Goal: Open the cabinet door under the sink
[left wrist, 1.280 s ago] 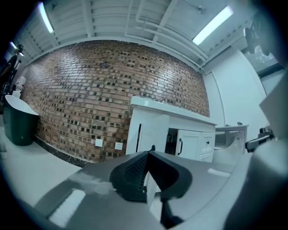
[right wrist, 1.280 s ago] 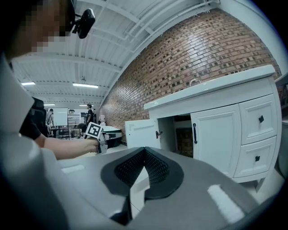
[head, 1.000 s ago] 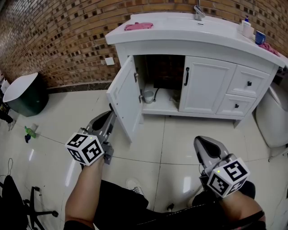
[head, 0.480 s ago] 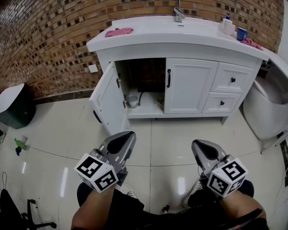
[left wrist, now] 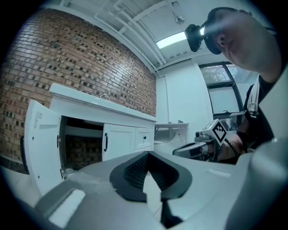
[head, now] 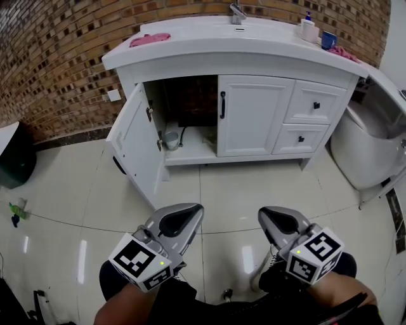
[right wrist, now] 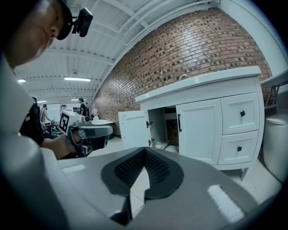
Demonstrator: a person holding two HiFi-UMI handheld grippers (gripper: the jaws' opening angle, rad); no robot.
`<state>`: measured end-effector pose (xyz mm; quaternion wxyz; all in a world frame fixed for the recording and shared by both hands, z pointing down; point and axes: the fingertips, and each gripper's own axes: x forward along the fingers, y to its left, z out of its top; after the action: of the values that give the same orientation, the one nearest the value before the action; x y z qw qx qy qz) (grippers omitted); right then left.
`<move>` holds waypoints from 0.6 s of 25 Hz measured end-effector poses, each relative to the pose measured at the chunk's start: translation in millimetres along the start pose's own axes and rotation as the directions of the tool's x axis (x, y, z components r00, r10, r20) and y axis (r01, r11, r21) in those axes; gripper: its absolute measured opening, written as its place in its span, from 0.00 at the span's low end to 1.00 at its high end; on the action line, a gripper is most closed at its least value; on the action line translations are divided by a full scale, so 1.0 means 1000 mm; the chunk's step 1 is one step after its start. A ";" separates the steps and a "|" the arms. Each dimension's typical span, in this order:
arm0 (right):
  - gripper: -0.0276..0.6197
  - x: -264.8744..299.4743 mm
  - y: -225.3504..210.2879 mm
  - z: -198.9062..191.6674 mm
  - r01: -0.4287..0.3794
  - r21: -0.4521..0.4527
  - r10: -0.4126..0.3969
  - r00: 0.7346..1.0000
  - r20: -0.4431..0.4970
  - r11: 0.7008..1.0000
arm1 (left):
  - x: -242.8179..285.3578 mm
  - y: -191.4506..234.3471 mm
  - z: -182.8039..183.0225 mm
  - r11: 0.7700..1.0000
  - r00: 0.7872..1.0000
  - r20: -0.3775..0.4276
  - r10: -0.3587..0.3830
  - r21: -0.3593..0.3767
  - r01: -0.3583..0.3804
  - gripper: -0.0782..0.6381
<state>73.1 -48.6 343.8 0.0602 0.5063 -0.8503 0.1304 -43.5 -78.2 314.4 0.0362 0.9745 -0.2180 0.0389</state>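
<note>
The white sink cabinet [head: 320, 75] stands against the brick wall. Its left door [head: 130, 145] is swung wide open to the left, and the right door [head: 250, 114] with a black handle [head: 222, 105] is closed. My left gripper [head: 185, 218] and right gripper [head: 274, 219] hover side by side over the floor, well short of the cabinet, both shut and holding nothing. The left gripper view shows the open door [left wrist: 41, 148] and the right gripper [left wrist: 198, 148]. The right gripper view shows the open door [right wrist: 134, 129] and the left gripper [right wrist: 90, 131].
Inside the open bay are a drain pipe and a small cup [head: 171, 138]. Two drawers [head: 311, 105] sit right of the closed door. On the counter lie a pink cloth [head: 150, 39], a tap [head: 237, 11] and a blue cup [head: 328, 39]. A white fixture [head: 368, 146] stands at the right.
My left gripper has drawn back from the open door's edge to sit beside the right gripper. The cabinet has shifted left in the head view. The door stays open.
</note>
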 end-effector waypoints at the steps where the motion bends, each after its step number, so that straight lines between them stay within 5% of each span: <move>1: 0.05 0.000 0.001 -0.001 0.001 -0.002 -0.001 1.000 -0.003 1.000 | 0.000 0.001 -0.001 1.000 1.000 -0.001 0.002 -0.006 -0.002 0.12; 15: 0.05 0.006 0.013 -0.002 -0.021 -0.015 0.020 0.999 -0.026 1.000 | -0.004 0.003 -0.008 1.000 1.000 -0.015 0.006 -0.022 -0.007 0.12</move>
<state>58.8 -46.7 345.0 0.0739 0.4953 -0.8556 0.1310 -48.6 -79.0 322.4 0.0486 0.9730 -0.2214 0.0440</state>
